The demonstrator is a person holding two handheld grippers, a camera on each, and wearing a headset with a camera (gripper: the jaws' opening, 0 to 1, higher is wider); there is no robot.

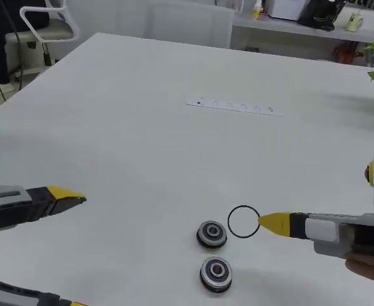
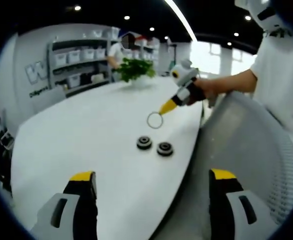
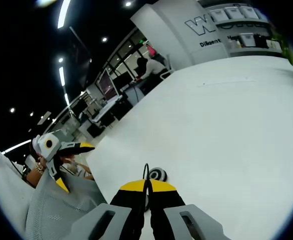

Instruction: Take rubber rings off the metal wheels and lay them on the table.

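Pinching rubber ring (image 1: 243,221), right gripper (image 1: 264,222) jaws meet; left gripper (image 2: 152,175) gapes.

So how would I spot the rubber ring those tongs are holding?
Find the big white table, then the two metal wheels near its front edge. Just beside the farther wheel, the right tongs pinch the rubber ring: a thin, empty black hoop, unlike the chunky solid wheels.

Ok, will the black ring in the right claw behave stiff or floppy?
The rubber ring holds a round shape though the right claw pinches one edge: probably springy, not limp. Thin, so likely light.
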